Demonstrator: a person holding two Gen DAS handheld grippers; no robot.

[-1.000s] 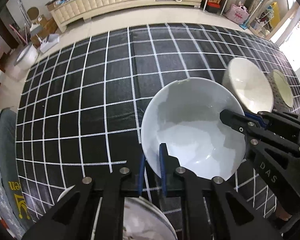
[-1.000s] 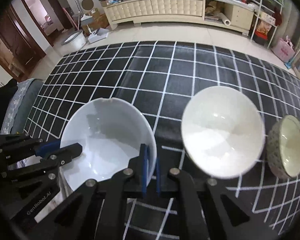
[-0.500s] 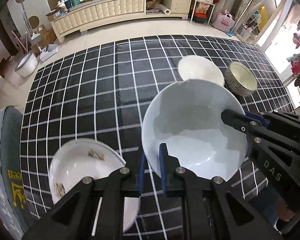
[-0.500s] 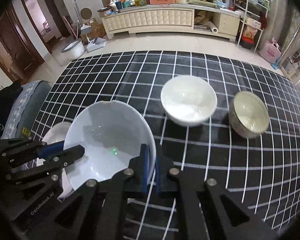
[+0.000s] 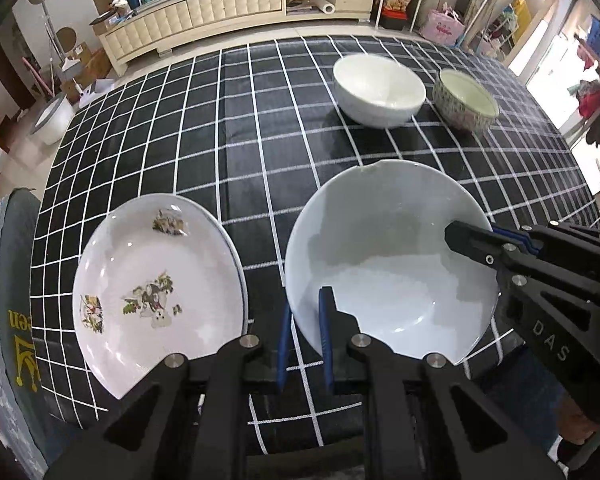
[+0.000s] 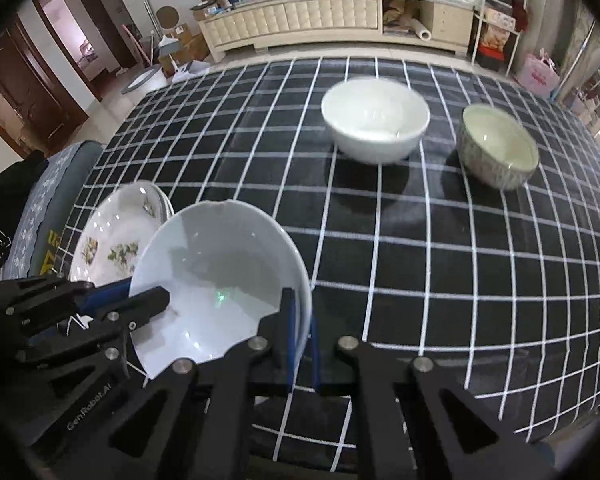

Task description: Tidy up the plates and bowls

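Glossy glazed ceramic bowl (image 5: 388,256), matt black plastic tongs (image 5: 305,332), smooth sheeny checked tablecloth (image 5: 236,128)

Both grippers have carried the big white bowl (image 5: 388,256) higher above the table (image 5: 236,128). The flowered plate (image 5: 156,292), earlier mostly hidden, now shows whole, left of the bowl.

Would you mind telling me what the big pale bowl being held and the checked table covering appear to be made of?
Big pale blue-white bowl: likely glazed ceramic, glossy highlights, chipped rim. Black white-grid table covering: probably wipeable vinyl or oilcloth, given its faint sheen, though fabric is possible.
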